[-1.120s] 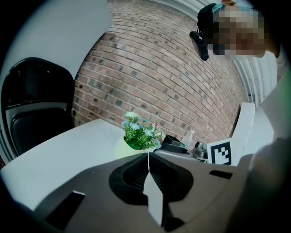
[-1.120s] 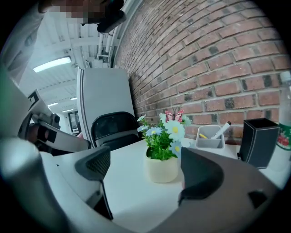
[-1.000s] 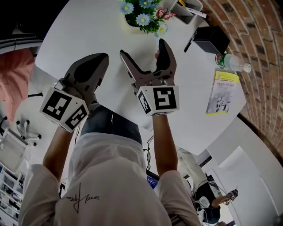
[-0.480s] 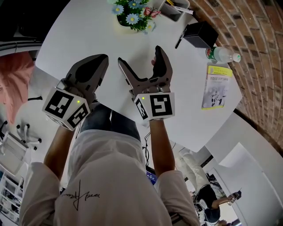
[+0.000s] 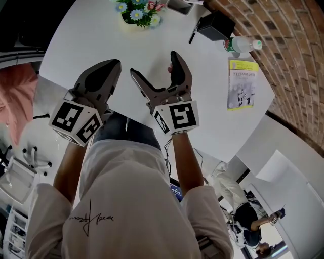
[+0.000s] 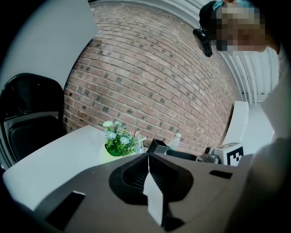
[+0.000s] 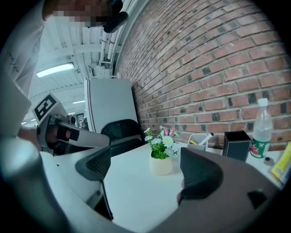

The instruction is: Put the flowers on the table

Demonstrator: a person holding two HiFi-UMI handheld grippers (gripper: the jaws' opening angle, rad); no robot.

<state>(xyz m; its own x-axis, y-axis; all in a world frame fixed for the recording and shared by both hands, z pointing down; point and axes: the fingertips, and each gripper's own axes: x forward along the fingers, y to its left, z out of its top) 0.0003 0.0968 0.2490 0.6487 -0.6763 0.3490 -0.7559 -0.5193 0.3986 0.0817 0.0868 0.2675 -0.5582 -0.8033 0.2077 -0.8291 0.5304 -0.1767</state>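
Note:
A small pot of blue and white flowers (image 5: pixel 136 13) stands on the white round table (image 5: pixel 101 45) at its far side, also visible as the flowers (image 6: pixel 119 141) and the flowers (image 7: pixel 162 154). My right gripper (image 5: pixel 152 68) hovers over the near part of the table, jaws wide open and empty, well short of the pot. My left gripper (image 5: pixel 104 76) hangs over the table's near left edge with its jaws pressed together, nothing between them. Both are held close to the person's body.
A black box (image 5: pixel 216 25), a water bottle (image 5: pixel 242 44) and a yellow-topped booklet (image 5: pixel 242 85) lie on the table's right side by the brick wall (image 5: pixel 283 45). A white pen cup (image 7: pixel 200 142) stands behind the flowers. A black chair (image 6: pixel 27 118) is at the left.
The head view has drifted back from the table, so the flowers and the right-side items sit higher in the picture. Both grippers hold the same pose and jaw state.

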